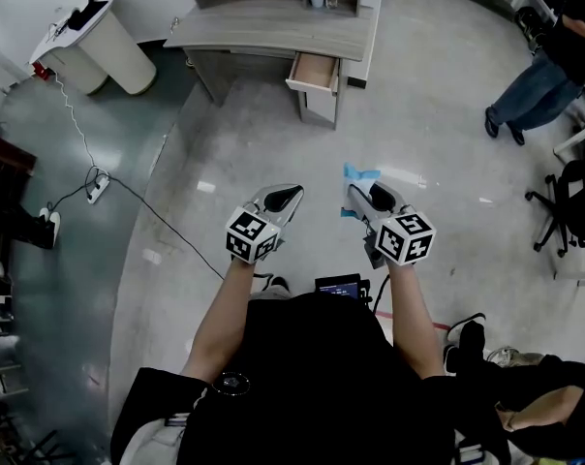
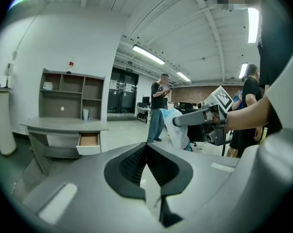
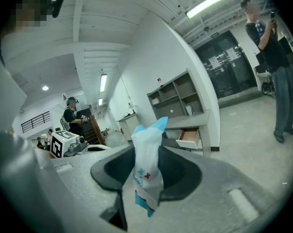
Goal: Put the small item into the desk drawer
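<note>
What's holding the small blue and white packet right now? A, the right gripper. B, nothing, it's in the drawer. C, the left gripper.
A: the right gripper is shut on the packet, while the left gripper is shut with nothing in it.

The person is wearing a black short-sleeved top [image 1: 312,376], with a small black device with a lit screen [image 1: 339,286] sitting at the chest. The left gripper [image 1: 292,195] and right gripper [image 1: 354,195] are showing pale grey moulded shells tapering to points. Each is carrying a white cube with black square markers, left [image 1: 251,234] and right [image 1: 406,237], and is lined with black ribbed pads [image 2: 129,165].
</note>
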Available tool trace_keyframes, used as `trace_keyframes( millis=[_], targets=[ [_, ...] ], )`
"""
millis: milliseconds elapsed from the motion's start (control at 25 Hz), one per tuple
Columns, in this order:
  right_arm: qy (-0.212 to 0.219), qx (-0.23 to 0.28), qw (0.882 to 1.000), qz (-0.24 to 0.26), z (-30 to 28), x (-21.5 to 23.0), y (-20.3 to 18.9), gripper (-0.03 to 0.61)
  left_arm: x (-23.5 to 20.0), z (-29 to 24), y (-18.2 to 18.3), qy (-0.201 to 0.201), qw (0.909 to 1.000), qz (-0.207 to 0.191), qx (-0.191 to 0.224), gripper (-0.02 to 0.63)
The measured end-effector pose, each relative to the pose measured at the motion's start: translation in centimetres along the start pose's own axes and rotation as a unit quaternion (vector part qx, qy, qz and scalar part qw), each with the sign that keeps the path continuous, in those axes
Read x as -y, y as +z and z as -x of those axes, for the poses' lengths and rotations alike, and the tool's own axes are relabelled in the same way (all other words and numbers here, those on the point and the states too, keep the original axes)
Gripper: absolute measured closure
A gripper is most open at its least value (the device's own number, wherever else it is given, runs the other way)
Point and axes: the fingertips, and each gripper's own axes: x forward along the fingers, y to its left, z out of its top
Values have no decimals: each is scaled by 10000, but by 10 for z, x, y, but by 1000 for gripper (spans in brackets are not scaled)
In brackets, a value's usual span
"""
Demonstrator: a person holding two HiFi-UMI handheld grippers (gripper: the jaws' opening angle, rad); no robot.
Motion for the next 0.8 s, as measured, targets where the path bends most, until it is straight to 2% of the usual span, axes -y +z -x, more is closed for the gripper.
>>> trace_keyframes(
  millis=[440,800],
  targets=[
    [76,-86,9999,-34,-1,10,-9,423,4,-9,-9,41,9999,89,-84,614],
    [-167,-150,9997,19,-22,26,-2,423,-23,-28,-6,-107,9998,169,21,614]
  ],
)
